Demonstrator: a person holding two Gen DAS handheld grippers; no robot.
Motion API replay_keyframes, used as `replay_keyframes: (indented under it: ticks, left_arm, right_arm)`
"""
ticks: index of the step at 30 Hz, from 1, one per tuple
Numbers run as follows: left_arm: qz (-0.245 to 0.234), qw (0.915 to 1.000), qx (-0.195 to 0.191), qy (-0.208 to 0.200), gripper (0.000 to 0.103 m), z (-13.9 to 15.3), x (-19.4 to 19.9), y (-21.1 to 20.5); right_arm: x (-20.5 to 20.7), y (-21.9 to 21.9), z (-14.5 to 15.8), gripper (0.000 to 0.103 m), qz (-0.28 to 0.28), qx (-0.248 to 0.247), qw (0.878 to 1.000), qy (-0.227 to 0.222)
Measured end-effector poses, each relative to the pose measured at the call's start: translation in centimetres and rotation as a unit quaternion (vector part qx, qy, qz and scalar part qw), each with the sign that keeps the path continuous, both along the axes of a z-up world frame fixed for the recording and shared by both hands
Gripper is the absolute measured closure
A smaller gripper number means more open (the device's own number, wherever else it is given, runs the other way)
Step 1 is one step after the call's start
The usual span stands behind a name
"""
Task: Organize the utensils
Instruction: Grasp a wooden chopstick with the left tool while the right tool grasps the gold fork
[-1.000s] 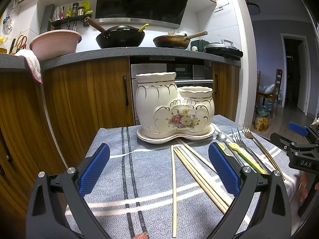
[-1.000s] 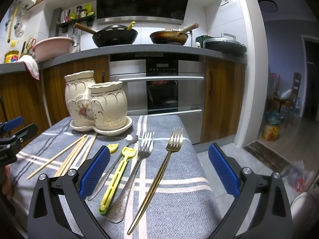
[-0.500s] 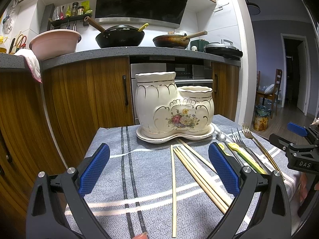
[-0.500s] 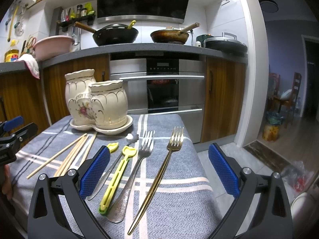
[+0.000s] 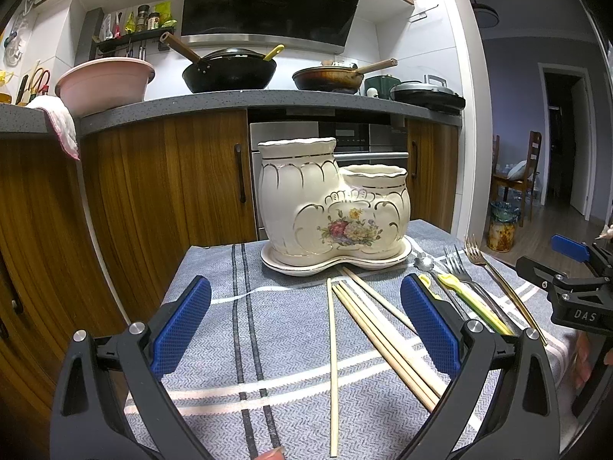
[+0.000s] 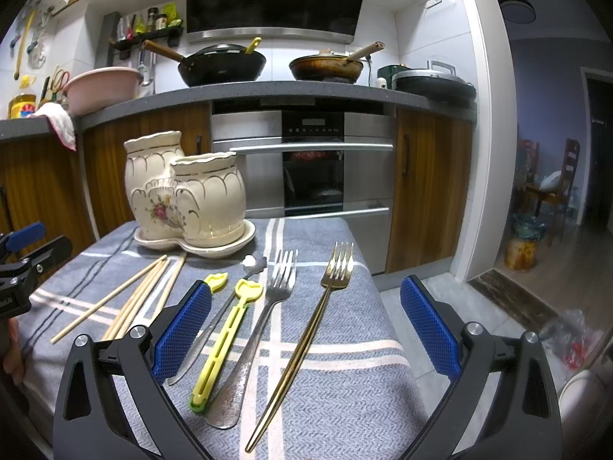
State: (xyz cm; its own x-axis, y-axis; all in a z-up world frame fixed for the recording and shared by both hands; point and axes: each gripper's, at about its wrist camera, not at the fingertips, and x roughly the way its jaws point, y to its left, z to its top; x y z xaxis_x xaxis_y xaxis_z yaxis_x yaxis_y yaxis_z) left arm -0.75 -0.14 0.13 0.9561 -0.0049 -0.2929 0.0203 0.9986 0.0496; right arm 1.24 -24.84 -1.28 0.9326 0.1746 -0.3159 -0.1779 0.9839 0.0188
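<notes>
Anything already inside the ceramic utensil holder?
Nothing sticks up above either rim of the ceramic holder; its insides are hidden from both cameras. Chopsticks and forks lie on the cloth.

Ahead, wood-fronted cabinets (image 5: 161,191) are topped by a grey counter (image 5: 230,101); a built-in oven (image 6: 306,168) is fitted centrally. A doorway (image 5: 567,142) is seen to the right, over wooden flooring (image 5: 544,230).
</notes>
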Motion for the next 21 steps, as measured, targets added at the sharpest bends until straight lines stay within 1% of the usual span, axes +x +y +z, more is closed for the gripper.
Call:
replay_keyframes:
  ticks: [3,5,8,11,14,16,17,18,19,21]
  left_arm:
    - [-0.002,1.0,-0.001,0.002,0.005,0.0,-0.1,-0.1]
    - [-0.001,1.0,0.0,0.001,0.005,0.0,-0.1,-0.1]
    - [-0.001,1.0,0.004,0.007,0.005,0.3,0.1,-0.2]
    - [-0.01,0.9997,0.01,0.02,0.005,1.1,0.4,-0.1]
    - [-0.02,0.9987,0.03,0.035,0.005,2.2,1.1,0.0]
    - [-0.021,0.9969,0.05,0.058,0.005,2.6,2.0,0.0]
    - [-0.025,0.9942,0.066,0.081,0.005,2.9,2.9,0.0]
    - [-0.025,0.9928,0.072,0.093,0.005,3.0,3.3,0.0]
    - [-0.025,0.9896,0.082,0.115,0.005,3.2,4.2,0.0]
    - [-0.027,0.9857,0.082,0.144,0.005,3.5,5.2,0.2]
  right_arm:
    - [0.2,0.2,-0.2,0.005,0.0,0.0,1.0,0.004]
    - [0.4,0.6,-1.0,0.005,-0.001,0.003,1.0,0.006]
    - [0.2,0.5,-0.9,0.005,-0.003,0.007,1.0,0.005]
    - [0.2,0.5,0.0,0.005,0.001,0.009,1.0,-0.001]
    - [0.7,0.5,1.5,0.005,0.007,-0.011,1.0,0.008]
    - [1.3,0.3,2.5,0.005,0.008,-0.025,1.0,0.015]
    - [1.6,0.1,3.0,0.005,0.008,-0.032,0.999,0.021]
    - [1.9,-0.2,3.6,0.005,0.007,-0.037,0.999,0.027]
    - [2.3,-0.4,4.0,0.005,0.002,-0.042,0.999,0.032]
    - [3.3,-1.0,5.0,0.005,-0.006,-0.052,0.997,0.056]
